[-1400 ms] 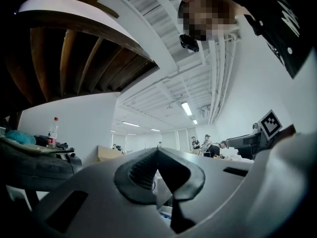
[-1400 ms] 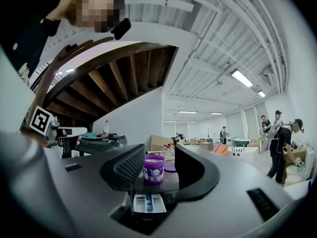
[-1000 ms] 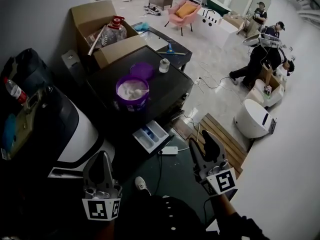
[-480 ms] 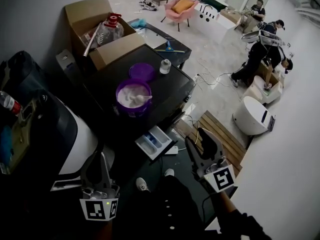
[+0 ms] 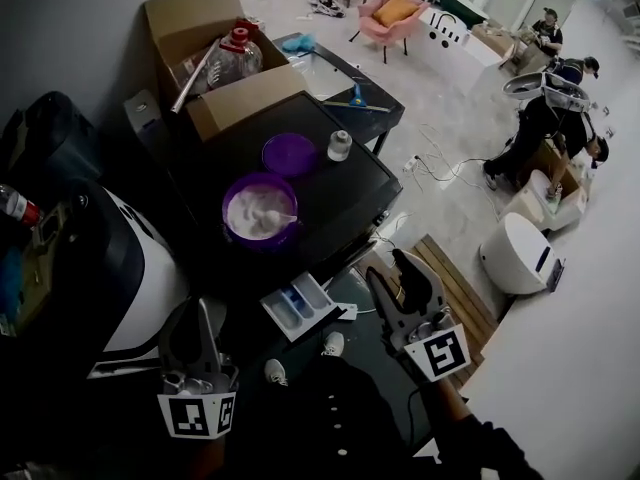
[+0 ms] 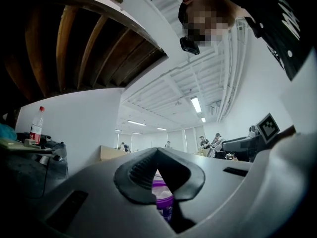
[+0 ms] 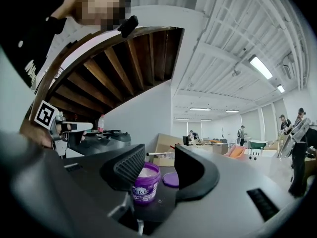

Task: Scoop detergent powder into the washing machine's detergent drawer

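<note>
A purple tub (image 5: 258,214) of white detergent powder with a white scoop (image 5: 281,218) in it stands on the black washing machine top (image 5: 340,193). The tub (image 7: 144,183) also shows between the jaws in the right gripper view. Its purple lid (image 5: 290,153) lies just behind. The detergent drawer (image 5: 298,305) is pulled out at the machine's front. My left gripper (image 5: 197,314) hangs low at the left, shut and empty (image 6: 157,151). Right of the drawer, my right gripper (image 5: 392,270) is open and holds nothing (image 7: 158,168).
A small white cup (image 5: 340,145) stands next to the lid. Behind are a cardboard box (image 5: 200,38) with a big water bottle (image 5: 232,56) and a dark low table (image 5: 335,83). A white-and-black appliance (image 5: 120,268) is left. A wooden pallet (image 5: 450,278), cables and people are at right.
The view has shifted slightly, and the machine top and tub sit a little further right. Both grippers stay low near the drawer. The right one has edged up and left.
</note>
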Available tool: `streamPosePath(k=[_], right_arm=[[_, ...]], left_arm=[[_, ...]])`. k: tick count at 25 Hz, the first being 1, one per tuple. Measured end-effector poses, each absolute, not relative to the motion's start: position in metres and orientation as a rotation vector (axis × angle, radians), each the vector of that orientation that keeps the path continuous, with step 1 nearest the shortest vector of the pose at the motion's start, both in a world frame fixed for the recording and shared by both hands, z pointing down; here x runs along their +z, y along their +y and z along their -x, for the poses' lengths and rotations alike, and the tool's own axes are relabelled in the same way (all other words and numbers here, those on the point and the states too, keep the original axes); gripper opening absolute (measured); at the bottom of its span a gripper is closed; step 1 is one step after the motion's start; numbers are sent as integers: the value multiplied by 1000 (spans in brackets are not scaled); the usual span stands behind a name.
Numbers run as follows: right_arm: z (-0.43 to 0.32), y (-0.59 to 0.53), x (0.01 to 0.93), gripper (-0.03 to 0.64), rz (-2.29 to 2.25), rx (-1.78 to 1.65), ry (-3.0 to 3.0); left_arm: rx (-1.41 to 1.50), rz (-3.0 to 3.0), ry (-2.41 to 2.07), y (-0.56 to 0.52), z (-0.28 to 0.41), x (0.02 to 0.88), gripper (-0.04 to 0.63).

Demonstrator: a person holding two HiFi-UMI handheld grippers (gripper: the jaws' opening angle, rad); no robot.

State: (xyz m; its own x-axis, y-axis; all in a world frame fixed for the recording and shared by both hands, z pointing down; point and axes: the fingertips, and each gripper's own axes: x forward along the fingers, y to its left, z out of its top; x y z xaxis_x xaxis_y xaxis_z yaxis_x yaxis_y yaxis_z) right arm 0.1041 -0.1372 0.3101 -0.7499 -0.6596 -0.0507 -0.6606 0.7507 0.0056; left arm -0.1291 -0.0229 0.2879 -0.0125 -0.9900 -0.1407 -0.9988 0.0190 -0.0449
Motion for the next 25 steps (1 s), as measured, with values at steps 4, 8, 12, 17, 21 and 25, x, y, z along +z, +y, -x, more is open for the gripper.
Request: streamPosePath(k=[4,8,12,17,21,25], right_arm=[[-107,-167,314,189,990,56,2953],[-101,-190,320,189,828,121,3049],[-77,-203,336,189,616,282,3165],[-41,-206,372,183,317,569,3393],[-8,-205,403,170,40,837,3461],[17,-203,429,167,-233,1130,3485]], left_arm=[[84,2053,2200,-43,118,287,15],[67,1977,2277,-53,109,286,15],[46,1904,2357,-51,110,293,15],[4,1878,2425,-50,123,305,15],[-9,1880,2457,-51,143,313,15],[-27,1879,2490,-48,162,323,15]])
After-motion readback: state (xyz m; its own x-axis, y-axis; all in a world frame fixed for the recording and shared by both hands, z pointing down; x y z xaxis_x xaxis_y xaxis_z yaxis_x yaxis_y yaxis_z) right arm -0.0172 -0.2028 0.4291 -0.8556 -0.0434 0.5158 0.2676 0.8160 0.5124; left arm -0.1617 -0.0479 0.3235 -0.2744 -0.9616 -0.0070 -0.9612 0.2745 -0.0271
